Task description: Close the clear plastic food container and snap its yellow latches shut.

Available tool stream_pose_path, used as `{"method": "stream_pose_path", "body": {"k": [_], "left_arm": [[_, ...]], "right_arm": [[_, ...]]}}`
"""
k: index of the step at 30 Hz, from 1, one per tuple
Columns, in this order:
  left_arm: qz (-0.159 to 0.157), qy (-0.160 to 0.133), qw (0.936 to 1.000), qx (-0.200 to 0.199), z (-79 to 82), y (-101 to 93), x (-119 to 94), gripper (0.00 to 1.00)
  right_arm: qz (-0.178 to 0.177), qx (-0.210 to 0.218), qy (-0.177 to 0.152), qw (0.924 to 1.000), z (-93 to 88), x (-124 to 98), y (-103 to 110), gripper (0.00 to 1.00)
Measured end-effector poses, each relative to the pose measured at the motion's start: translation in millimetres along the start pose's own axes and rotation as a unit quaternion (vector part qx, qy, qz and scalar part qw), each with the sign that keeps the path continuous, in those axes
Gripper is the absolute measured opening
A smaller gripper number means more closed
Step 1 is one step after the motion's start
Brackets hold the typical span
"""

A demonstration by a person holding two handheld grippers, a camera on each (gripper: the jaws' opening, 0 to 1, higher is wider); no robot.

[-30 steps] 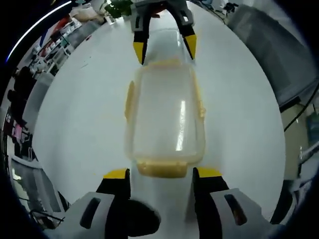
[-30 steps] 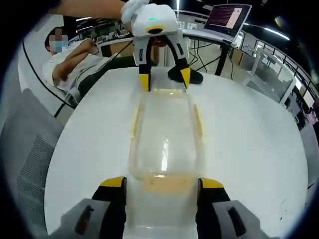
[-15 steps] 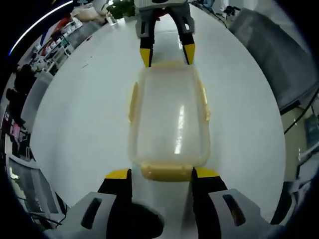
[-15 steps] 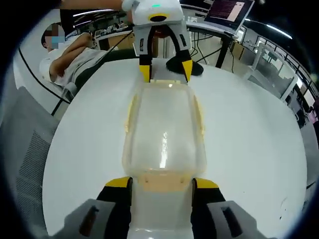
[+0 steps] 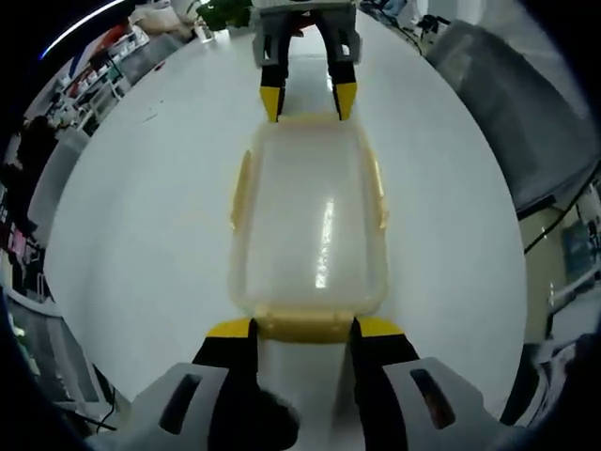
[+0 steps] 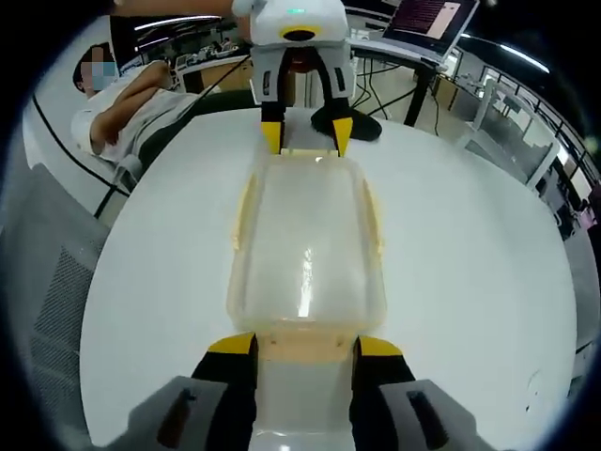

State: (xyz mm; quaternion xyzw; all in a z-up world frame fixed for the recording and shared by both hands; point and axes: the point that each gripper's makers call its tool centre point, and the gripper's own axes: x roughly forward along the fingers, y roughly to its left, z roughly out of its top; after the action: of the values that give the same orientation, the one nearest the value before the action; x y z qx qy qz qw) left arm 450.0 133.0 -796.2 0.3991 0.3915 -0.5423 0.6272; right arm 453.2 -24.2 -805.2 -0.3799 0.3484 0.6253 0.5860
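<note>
The clear plastic food container [image 5: 310, 216] [image 6: 305, 244] lies lengthwise on the white round table [image 5: 141, 207] with its lid on. Yellow side latches [image 5: 241, 188] [image 6: 243, 221] run along its long edges. My left gripper [image 5: 302, 327] has its yellow-tipped jaws against both sides of the near yellow end latch [image 5: 302, 324]. In the right gripper view it stands at the far end [image 6: 307, 136]. My right gripper [image 6: 305, 345] has its jaws tight around the opposite end latch [image 6: 305, 348]. In the left gripper view it stands at the far end [image 5: 304, 101].
A seated person [image 6: 141, 103] is beyond the table's far left edge, a laptop [image 6: 427, 28] on a stand behind. A black object [image 6: 352, 124] sits on the table behind the left gripper. Grey mesh chairs [image 6: 47, 282] [image 5: 507, 94] stand beside the table.
Both grippers have moved in toward the container's ends and their jaws have narrowed until they touch the end latches. The container has stayed where it was.
</note>
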Motion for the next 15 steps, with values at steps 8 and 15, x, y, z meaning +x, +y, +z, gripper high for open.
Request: {"method": "stream_pose_path", "body": {"k": [8,15], "left_arm": [[-0.004,-0.001,1.0,-0.001,-0.1,-1.8,-1.1,0.39],[-0.003,-0.002,1.0,-0.007,-1.6,-1.1,-1.5,0.38]], "right_arm": [[0.0,0.001,0.006,1.0,0.6,0.4,-0.4,0.37],[0.002,0.001,0.018,0.9998,1.2,0.9,-0.6,0.37]]}}
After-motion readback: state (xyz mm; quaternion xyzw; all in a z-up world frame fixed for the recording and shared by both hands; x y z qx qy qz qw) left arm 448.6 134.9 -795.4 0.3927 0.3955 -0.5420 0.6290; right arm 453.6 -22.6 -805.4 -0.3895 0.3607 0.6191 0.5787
